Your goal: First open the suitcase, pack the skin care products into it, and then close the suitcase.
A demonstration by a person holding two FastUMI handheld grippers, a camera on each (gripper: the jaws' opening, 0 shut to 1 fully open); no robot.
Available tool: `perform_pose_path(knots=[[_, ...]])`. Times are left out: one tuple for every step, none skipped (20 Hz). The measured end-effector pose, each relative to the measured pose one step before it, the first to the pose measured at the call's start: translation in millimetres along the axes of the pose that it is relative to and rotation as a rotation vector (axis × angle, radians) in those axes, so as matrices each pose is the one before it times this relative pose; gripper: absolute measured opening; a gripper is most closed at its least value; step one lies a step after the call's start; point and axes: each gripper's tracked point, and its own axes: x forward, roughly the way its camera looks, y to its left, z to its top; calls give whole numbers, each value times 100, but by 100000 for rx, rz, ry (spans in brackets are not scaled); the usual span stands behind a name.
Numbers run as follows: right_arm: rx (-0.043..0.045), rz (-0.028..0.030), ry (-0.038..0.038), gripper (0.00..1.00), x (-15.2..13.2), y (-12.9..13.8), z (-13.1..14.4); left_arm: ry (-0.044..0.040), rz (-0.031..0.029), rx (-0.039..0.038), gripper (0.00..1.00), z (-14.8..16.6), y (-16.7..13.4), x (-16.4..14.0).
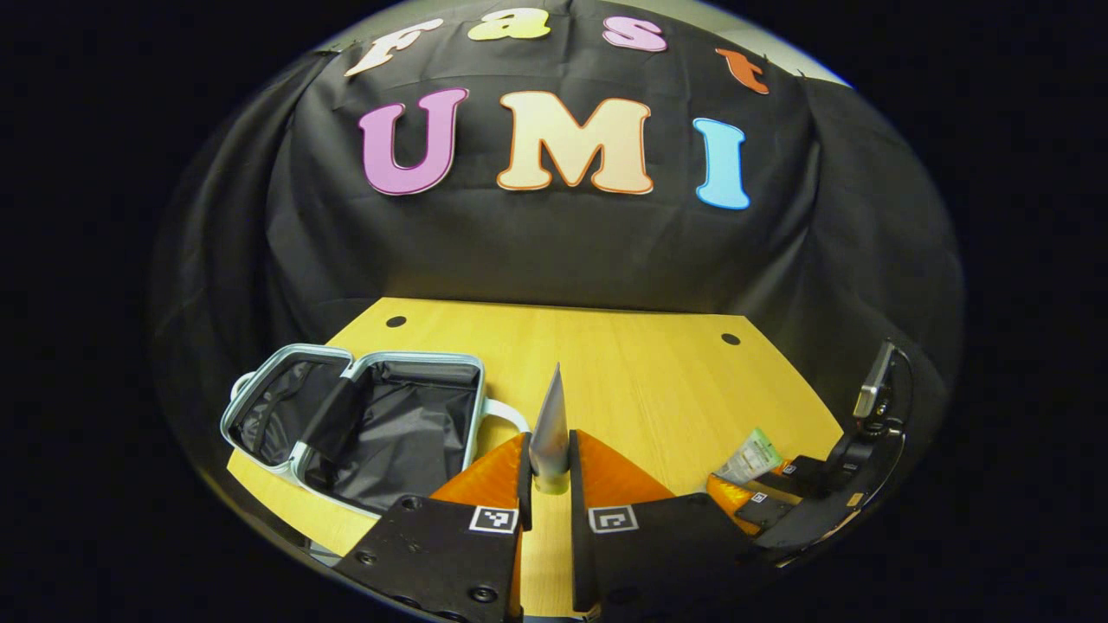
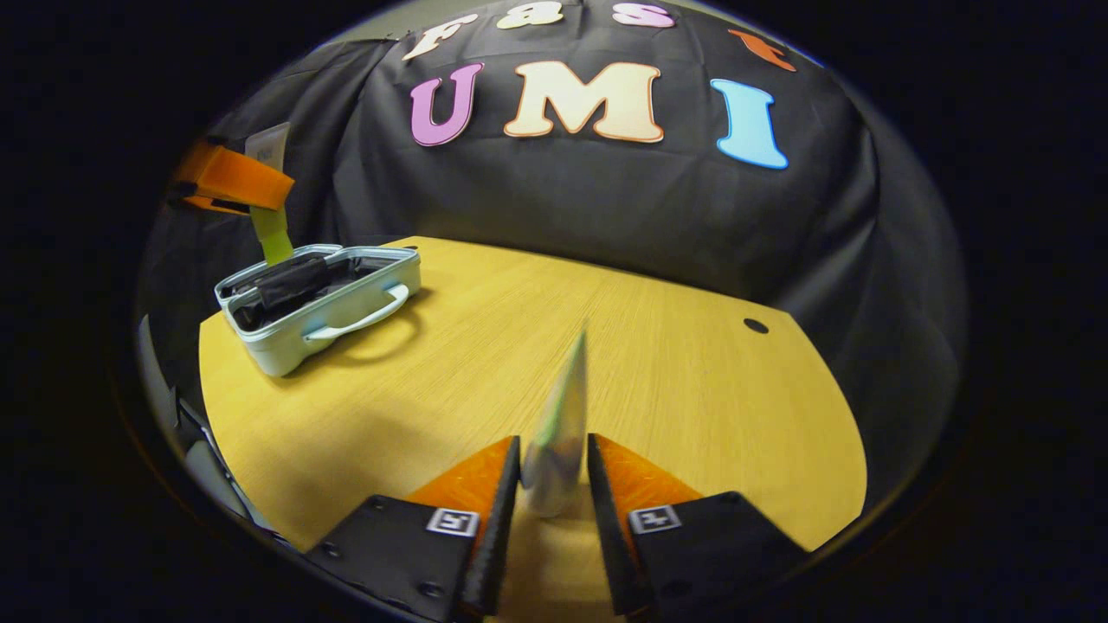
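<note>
Already both grippers clamp skincare tubes: left gripper [image 1: 549, 484] tube [image 1: 550, 424], right gripper [image 2: 554, 493] tube [image 2: 563, 424]; slippery tubes may twist loose before reaching open suitcase [image 1: 260, 450].

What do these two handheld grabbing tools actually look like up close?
The left tool and the right tool each have two flat black plates at the base, carrying small square black-and-white markers. Orange wedge-shaped panels rise from the plates toward the middle. In the left gripper view, the right one shows side-on as a black curved body with orange parts, similar markers and a small upright device on top.
</note>
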Motion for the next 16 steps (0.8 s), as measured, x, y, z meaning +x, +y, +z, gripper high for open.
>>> perform_pose_path(knots=[[1302, 920, 1053, 42, 282, 55, 194, -8, 699, -673, 15, 14, 398, -128], [993, 889, 1197, 33, 61, 238, -27, 142, 1043, -559, 15, 66, 655, -116], [656, 1103, 1658, 34, 194, 121, 32, 627, 1269, -182, 15, -100, 951, 78], [1188, 1270, 1936, 32, 109, 281, -102, 1428, 1940, -86, 15, -152, 1160, 205], [1097, 290, 840, 29, -135, 33, 319, 2284, 1491, 329, 15, -378, 1266, 180], [333, 137, -539, 29, -210, 114, 771, 1614, 2130, 1200, 15, -137, 1500, 447], [-421, 136, -995, 28, -234, 313, 725, 1532, 2706, 1086, 15, -14, 1792, 333], [-725, 325, -317, 25, -289, 503, 472, 1292, 1310, 18, 15, -104, 1353, 283], [-13, -114, -979, 25, -315, 453, 963, 1232, -193, -779, 15, -153, 1050, 434], [563, 30, -1478, 25, -233, 637, 1050, 1067, -1332, -388, 15, -111, 886, 407], [1047, 3, -1859, 25, -389, 757, 1245, 1740, -149, 566, 15, -277, 1312, 597], [722, -142, -1400, 25, -300, 980, 954, 1983, 811, 728, 15, -297, 1259, 516], [299, -106, -799, 28, -338, 1083, 888, 3214, 727, 376, 15, -620, 1364, 580], [-106, 48, -1106, 28, -99, 1334, 798, 2279, -567, -327, 15, -517, 973, 714], [-365, 216, -930, 28, -11, 1355, 876, 2402, -812, -628, 15, -684, 741, 749], [-74, 251, -1104, 28, 17, 1300, 642, 2749, -581, -547, 15, -646, 717, 562]])
